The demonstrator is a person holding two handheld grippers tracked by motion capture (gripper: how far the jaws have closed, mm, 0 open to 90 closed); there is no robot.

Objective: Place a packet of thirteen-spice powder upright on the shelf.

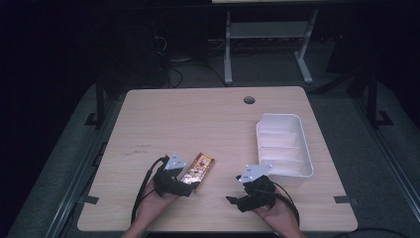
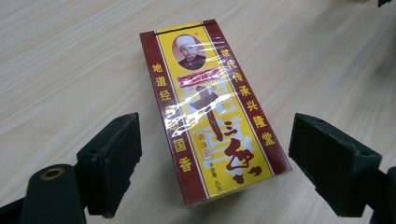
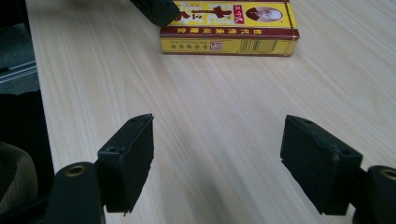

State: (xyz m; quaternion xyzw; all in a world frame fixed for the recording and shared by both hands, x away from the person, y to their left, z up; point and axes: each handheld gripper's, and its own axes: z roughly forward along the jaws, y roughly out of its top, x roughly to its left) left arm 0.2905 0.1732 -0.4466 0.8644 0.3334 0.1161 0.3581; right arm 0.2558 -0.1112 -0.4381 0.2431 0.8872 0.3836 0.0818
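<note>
A flat yellow and dark-red box [image 1: 199,168] wrapped in clear film lies on the wooden table [image 1: 198,124], left of centre near the front. My left gripper [image 1: 187,186] is at the box's near end. In the left gripper view the box [image 2: 212,112] lies between the black jaws, which stand wide apart on either side of its near end without touching it; the left gripper [image 2: 215,154] is open. My right gripper [image 1: 237,198] is to the right of the box, and in its own view the right gripper [image 3: 217,140] is open over bare wood, with the box [image 3: 229,28] farther ahead.
A white divided tray [image 1: 285,146] stands at the table's right side, just beyond my right gripper. A round cable hole [image 1: 249,100] sits near the far edge. The left gripper's jaw tip [image 3: 156,9] shows by the box in the right gripper view.
</note>
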